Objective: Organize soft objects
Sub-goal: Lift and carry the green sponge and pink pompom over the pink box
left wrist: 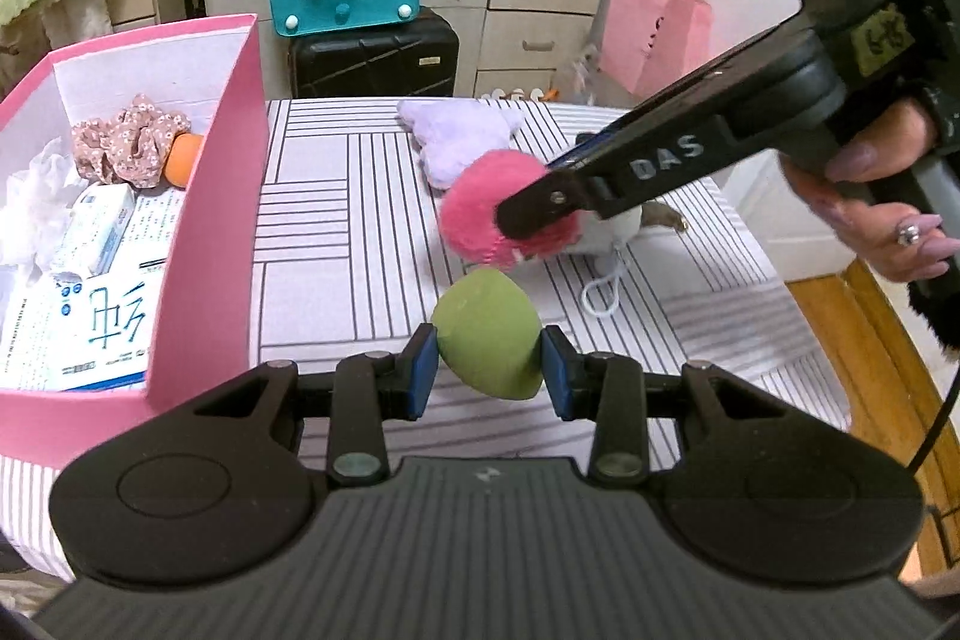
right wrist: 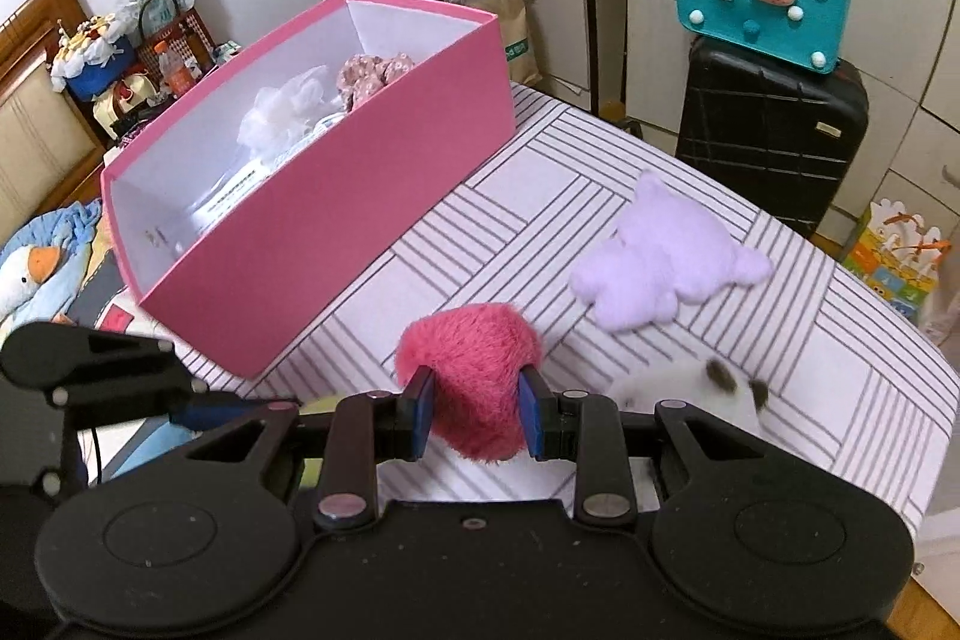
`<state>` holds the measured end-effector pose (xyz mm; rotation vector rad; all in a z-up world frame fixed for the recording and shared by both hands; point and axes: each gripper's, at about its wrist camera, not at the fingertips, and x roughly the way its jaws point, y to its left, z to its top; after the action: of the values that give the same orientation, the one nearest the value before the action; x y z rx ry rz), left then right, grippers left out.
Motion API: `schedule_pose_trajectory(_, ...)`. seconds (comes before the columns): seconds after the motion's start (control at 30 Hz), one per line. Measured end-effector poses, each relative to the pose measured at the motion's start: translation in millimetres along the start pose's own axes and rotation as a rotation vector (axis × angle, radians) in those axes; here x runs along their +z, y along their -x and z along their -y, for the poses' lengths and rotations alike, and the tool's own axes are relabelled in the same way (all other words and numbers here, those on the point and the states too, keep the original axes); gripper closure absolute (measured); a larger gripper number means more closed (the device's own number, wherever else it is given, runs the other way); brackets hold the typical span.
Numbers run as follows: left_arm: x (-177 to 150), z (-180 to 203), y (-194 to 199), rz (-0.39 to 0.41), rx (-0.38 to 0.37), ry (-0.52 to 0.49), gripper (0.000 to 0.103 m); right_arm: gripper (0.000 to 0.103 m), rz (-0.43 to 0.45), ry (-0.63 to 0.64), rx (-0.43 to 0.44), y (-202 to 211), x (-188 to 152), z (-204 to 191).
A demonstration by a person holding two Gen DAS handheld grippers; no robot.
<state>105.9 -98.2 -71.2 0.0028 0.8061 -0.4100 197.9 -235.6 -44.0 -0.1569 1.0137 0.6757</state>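
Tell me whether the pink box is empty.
Not empty: the pink box holds a floral scrunchie, an orange ball, white tissue and printed packets.

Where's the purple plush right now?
The purple plush lies on the striped table, beyond the pink fuzzy toy in the right claw, right of the pink box.

The left gripper (left wrist: pixel 487 363) hovered low near the front edge of the table (left wrist: pixel 312 196), its blue pads (left wrist: pixel 425 363) pressed into a green sponge (left wrist: pixel 487 334). The right gripper (right wrist: pixel 474 403) reached in from the right edge, fingers clamped on a pink plush (right wrist: pixel 471 376). The right hand (left wrist: pixel 882 196) wrapped its handle, nails painted, a ring on one finger.
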Motion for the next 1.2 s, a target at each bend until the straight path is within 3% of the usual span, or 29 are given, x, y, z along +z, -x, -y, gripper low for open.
schedule_pose_trajectory(0.6, -3.0, -9.3, 50.9, -0.071, -0.085, -0.084, 0.067, 0.069, 0.027, 0.000, -0.014, 51.6, -41.1, -34.4)
schedule_pose_trajectory(0.97, 8.3, -41.1, 84.3, -0.008, -0.051, -0.083, 0.067, 0.069, 0.116, 0.105, -0.030, 84.4, -24.4, -77.5)
schedule_pose_trajectory(1.2, 18.1, -81.5, 104.4, 0.068, -0.009, -0.042, 0.067, 0.069, 0.159, 0.168, 0.016, 76.5, 2.4, -101.1)
